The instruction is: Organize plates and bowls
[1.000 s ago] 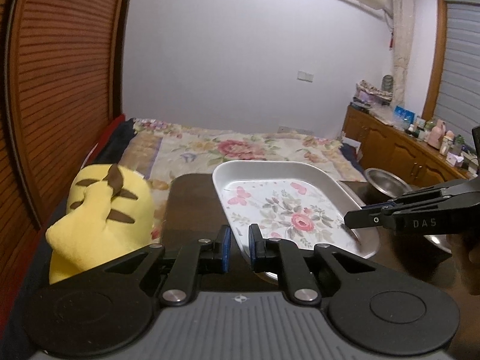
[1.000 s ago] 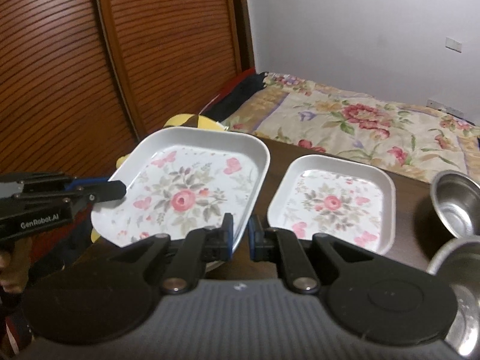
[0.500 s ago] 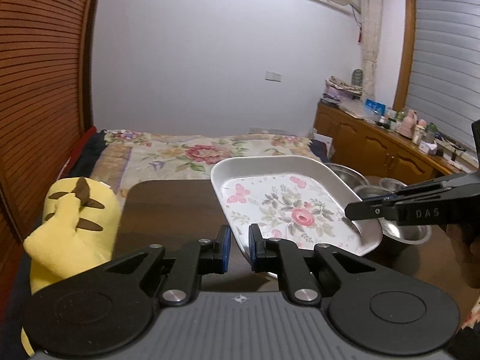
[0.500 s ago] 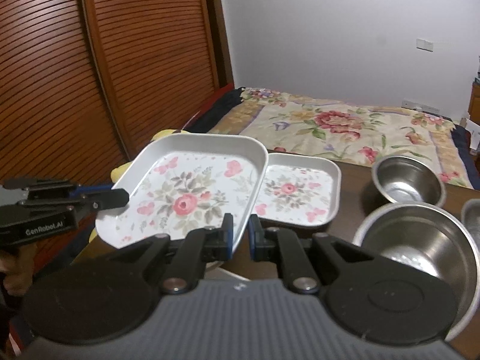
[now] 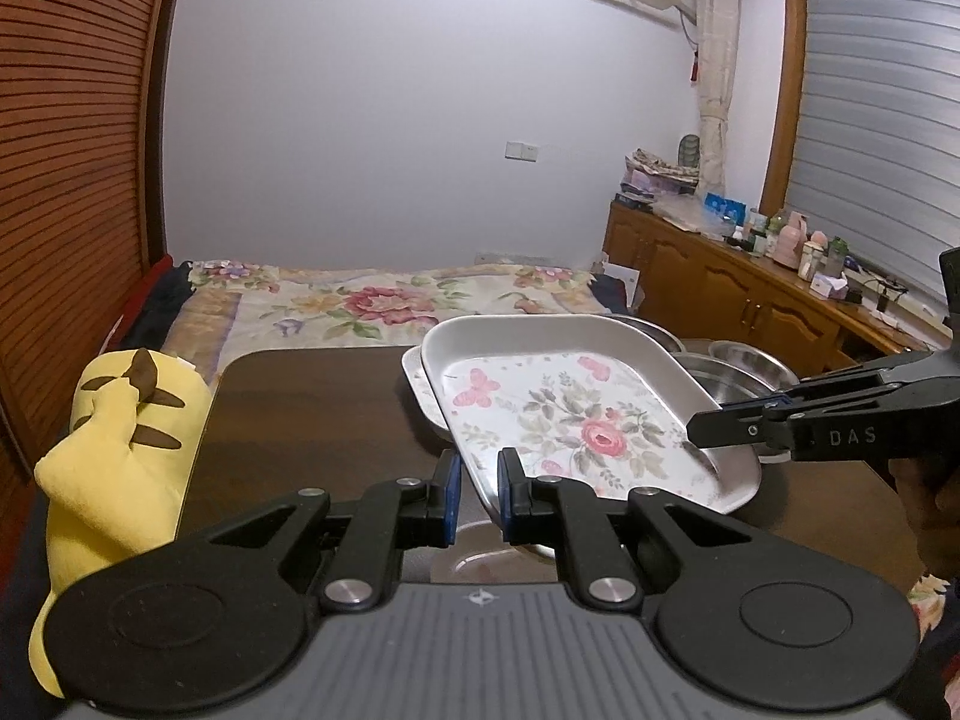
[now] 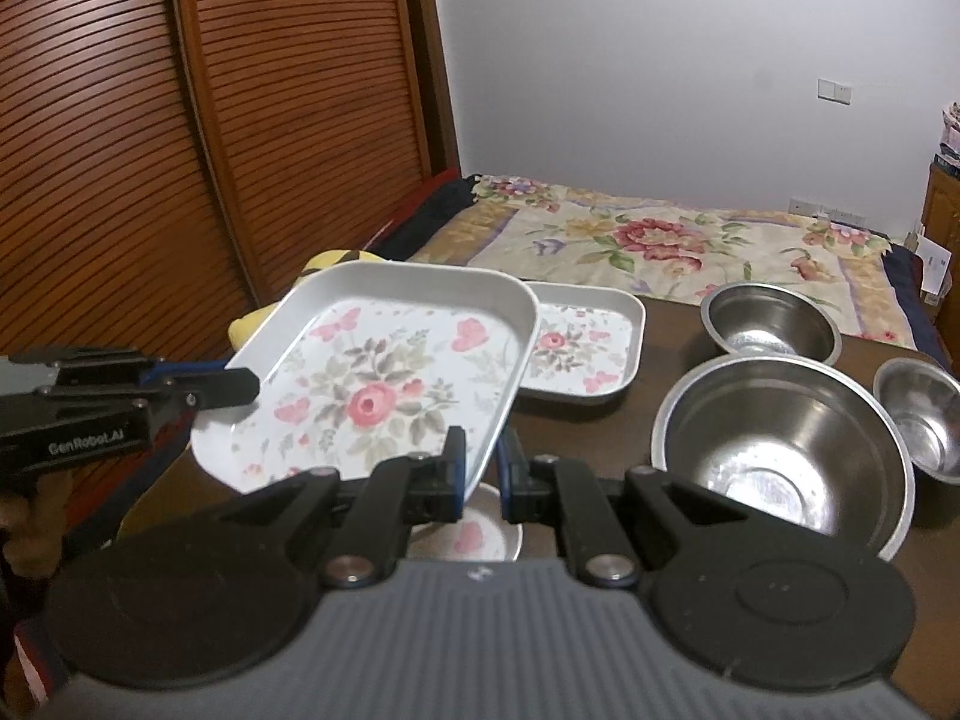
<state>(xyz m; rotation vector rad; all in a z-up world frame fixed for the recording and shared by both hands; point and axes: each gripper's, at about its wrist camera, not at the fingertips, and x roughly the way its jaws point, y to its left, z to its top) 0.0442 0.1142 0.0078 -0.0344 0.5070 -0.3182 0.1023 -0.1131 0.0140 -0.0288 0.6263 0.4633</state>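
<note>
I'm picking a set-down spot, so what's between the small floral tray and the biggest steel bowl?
Nothing: in the right wrist view only bare dark tabletop separates the small floral tray from the biggest steel bowl.

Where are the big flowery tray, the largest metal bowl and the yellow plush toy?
big flowery tray [image 6: 372, 390]: right wrist view, on its central rose.
largest metal bowl [image 6: 780, 450]: right wrist view, on its inner wall.
yellow plush toy [image 5: 114, 462]: left wrist view, on its body.

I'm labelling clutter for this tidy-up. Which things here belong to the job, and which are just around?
Job:
large floral plate, clamped by left tool and right tool
small floral plate
big steel bowl
two smaller steel bowls

Just around:
yellow plush toy
bed
</note>
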